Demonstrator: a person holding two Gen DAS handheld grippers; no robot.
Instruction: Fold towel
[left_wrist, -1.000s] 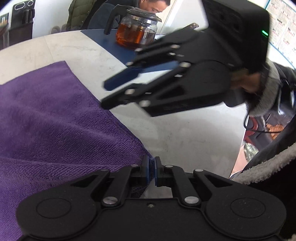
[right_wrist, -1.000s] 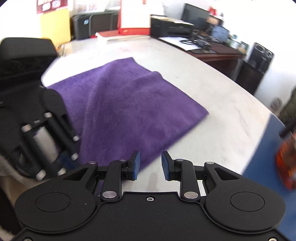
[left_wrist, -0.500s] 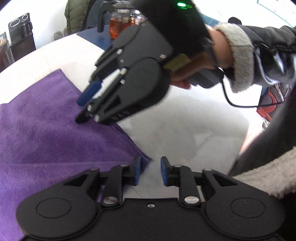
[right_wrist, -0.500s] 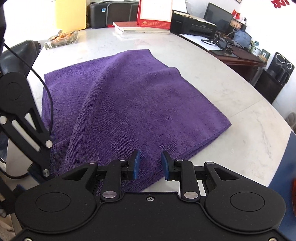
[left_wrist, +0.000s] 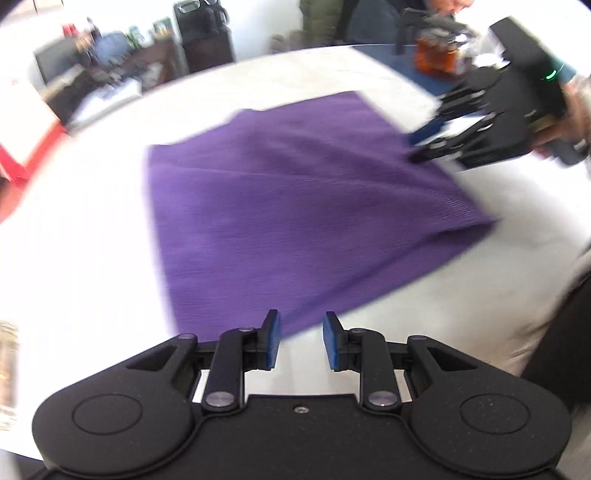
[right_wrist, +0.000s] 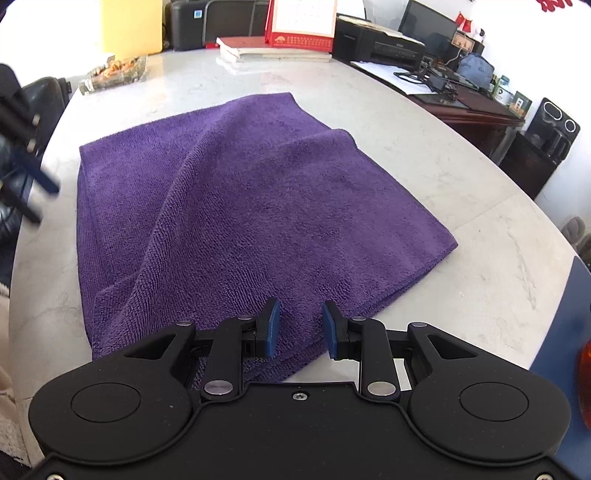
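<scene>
A purple towel (left_wrist: 295, 206) lies folded over on the white marble table (left_wrist: 92, 240); in the right wrist view the towel (right_wrist: 258, 206) shows a raised crease down its middle. My left gripper (left_wrist: 301, 341) is open and empty, just off the towel's near edge. My right gripper (right_wrist: 300, 328) is open and empty, its fingertips over the towel's near edge. The right gripper also shows in the left wrist view (left_wrist: 424, 146) at the towel's right edge. The left gripper appears blurred at the left border of the right wrist view (right_wrist: 40, 188).
A glass teapot of amber tea (left_wrist: 436, 61) stands on a blue mat at the table's far right. A glass dish of snacks (right_wrist: 114, 72), books with a red calendar (right_wrist: 280, 44) and a printer (right_wrist: 218, 22) are at the far side. A person sits beyond the teapot.
My left gripper let go of the towel corner, opened and pulled back and leftward, so the whole towel shows. My right gripper moved over the towel's edge and stayed open.
</scene>
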